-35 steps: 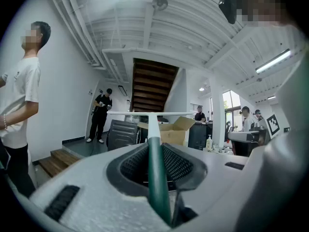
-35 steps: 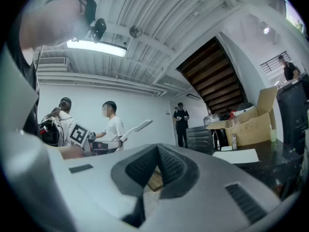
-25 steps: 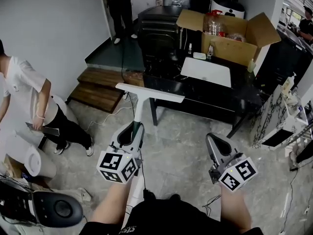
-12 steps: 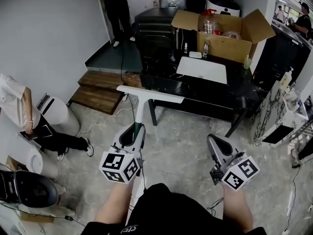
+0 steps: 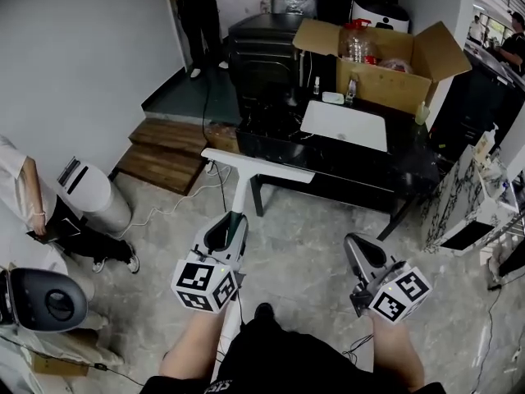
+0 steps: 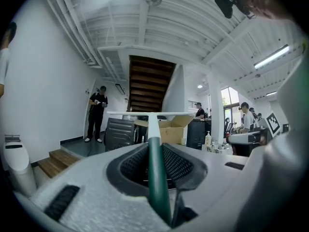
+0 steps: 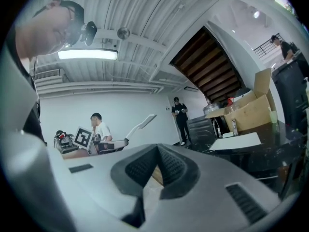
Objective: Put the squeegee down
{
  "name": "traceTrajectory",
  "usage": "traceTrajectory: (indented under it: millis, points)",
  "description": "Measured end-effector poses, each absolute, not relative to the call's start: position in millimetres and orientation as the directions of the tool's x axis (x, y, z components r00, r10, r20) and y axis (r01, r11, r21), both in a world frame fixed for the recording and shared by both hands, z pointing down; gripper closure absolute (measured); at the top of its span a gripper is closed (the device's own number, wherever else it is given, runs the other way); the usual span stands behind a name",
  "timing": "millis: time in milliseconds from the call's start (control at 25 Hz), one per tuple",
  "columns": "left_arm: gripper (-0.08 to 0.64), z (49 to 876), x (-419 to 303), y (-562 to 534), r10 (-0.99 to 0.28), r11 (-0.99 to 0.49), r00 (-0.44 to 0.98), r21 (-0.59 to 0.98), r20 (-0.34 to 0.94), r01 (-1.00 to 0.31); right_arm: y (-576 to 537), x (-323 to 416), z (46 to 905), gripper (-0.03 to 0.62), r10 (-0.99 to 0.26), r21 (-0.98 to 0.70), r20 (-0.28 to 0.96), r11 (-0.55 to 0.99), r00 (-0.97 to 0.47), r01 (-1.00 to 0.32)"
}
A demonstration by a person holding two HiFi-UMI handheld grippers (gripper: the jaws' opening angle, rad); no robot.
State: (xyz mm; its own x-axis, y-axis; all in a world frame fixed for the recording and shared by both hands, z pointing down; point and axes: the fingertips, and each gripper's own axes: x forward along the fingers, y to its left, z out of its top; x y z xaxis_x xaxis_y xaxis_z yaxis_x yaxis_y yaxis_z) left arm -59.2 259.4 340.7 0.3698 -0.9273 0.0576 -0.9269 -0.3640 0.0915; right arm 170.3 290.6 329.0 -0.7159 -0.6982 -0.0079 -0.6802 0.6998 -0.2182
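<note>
Squeegee (image 5: 239, 185) isn't down on anything yet. The left gripper (image 5: 229, 226) has its jaws clamped on the green end of the handle, partway closed around it. The white shaft sticks out level with the wide blade out front, over the grey stone floor (image 5: 305, 238) and near the black table (image 5: 349, 161). Right gripper (image 5: 359, 251) hangs off to the side, jaws pinched together with nothing in them.
</note>
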Motion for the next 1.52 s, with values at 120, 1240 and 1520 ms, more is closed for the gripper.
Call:
traceTrajectory:
  millis: [120,1240,1520]
  points:
    - [0.456,347.3,-82.3,231.6,-0.935,-0.343,0.349,0.101,0.056,-0.934,261.1,144.5,337.8,0.588,-0.67,-0.205,0.024,0.723,-0.742,-0.66]
    - [0.456,369.6,-204.7,41.0,-0.907,-0.4,0.416,0.17,0.068,-0.901,69.3,-0.6,349.5,0.588,-0.668,-0.215,0.121,0.704,-0.734,-0.676]
    - [0.456,374.9,-200.9,7.4,-0.907,-0.397,0.413,0.163,0.08,-0.903,39.4,-2.9,366.0,0.587,-0.646,-0.241,0.133,0.714,-0.751,-0.657]
